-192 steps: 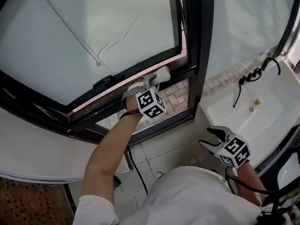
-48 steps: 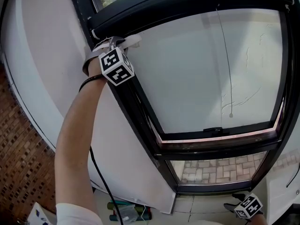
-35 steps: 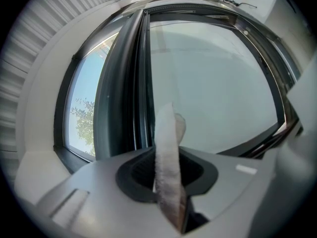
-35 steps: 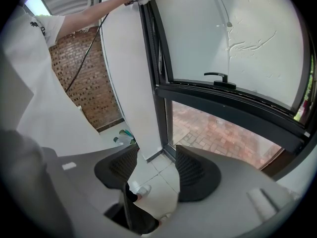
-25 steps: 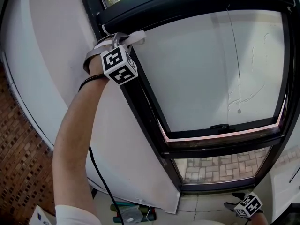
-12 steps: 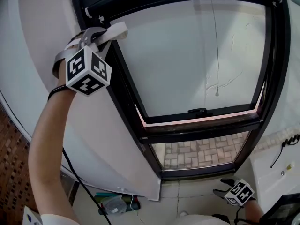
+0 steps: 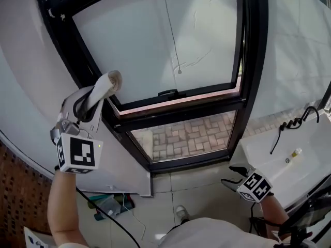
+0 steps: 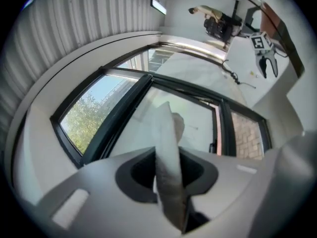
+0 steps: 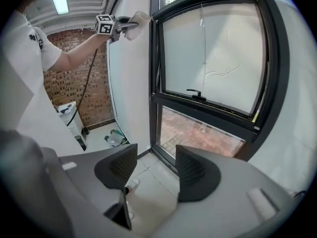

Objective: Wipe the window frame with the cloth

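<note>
The black window frame surrounds a frosted pane, with a black handle on its lower rail. My left gripper is shut on a rolled white cloth, held out in front of the frame's left upright, apart from it. In the left gripper view the cloth sticks up between the jaws with the window frame beyond. My right gripper hangs low at the bottom right, open and empty. The right gripper view shows the window frame and, far off, the left gripper with the cloth.
A white sink with a black hose stands at the right. Bottles and a cable lie on the tiled floor below the window. A brick wall is at the left. A lower pane shows paving outside.
My left gripper has come down from the frame's top left corner with the cloth, off the frame. The view has tilted down, showing sink and floor. The right gripper stays low.
</note>
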The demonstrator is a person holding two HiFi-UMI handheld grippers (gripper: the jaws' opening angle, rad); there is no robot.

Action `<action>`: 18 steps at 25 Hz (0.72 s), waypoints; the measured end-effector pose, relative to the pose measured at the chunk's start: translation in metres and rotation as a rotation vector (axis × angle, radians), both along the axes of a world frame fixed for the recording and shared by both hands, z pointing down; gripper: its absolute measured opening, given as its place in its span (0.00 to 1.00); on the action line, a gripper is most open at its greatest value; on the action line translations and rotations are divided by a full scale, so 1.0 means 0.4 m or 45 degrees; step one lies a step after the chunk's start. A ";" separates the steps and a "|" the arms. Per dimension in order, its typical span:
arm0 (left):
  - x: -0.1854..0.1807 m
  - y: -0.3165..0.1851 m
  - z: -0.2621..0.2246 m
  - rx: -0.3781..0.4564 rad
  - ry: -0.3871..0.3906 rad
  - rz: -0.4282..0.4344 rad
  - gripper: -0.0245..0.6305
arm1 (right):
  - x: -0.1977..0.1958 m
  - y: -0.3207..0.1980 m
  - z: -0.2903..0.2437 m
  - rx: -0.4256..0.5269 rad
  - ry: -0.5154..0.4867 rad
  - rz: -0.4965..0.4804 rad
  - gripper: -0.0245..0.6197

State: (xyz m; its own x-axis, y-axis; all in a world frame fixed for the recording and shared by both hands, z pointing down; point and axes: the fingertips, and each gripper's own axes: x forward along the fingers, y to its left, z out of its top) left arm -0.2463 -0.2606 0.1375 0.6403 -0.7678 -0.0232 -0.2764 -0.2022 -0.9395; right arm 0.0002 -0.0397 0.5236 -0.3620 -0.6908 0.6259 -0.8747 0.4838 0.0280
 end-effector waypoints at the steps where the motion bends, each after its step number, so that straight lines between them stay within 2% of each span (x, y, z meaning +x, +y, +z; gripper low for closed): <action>1: 0.020 0.049 0.052 -0.048 0.030 0.035 0.20 | 0.019 0.035 0.001 0.001 -0.008 0.017 0.42; 4: 0.060 0.200 0.201 -0.171 0.082 0.085 0.20 | 0.057 0.122 -0.008 0.026 -0.053 0.046 0.42; 7: 0.101 0.331 0.331 -0.281 0.146 0.109 0.20 | 0.098 0.154 -0.031 0.106 -0.081 0.059 0.42; 10: 0.128 0.410 0.437 -0.496 0.365 0.090 0.20 | 0.131 0.179 -0.065 0.163 -0.120 0.097 0.42; 12: 0.143 0.460 0.483 -0.574 0.441 0.091 0.20 | 0.136 0.212 -0.082 0.172 -0.135 0.111 0.42; 18: 0.191 0.571 0.551 -0.641 0.436 0.130 0.20 | 0.127 0.291 -0.165 0.267 -0.127 0.108 0.42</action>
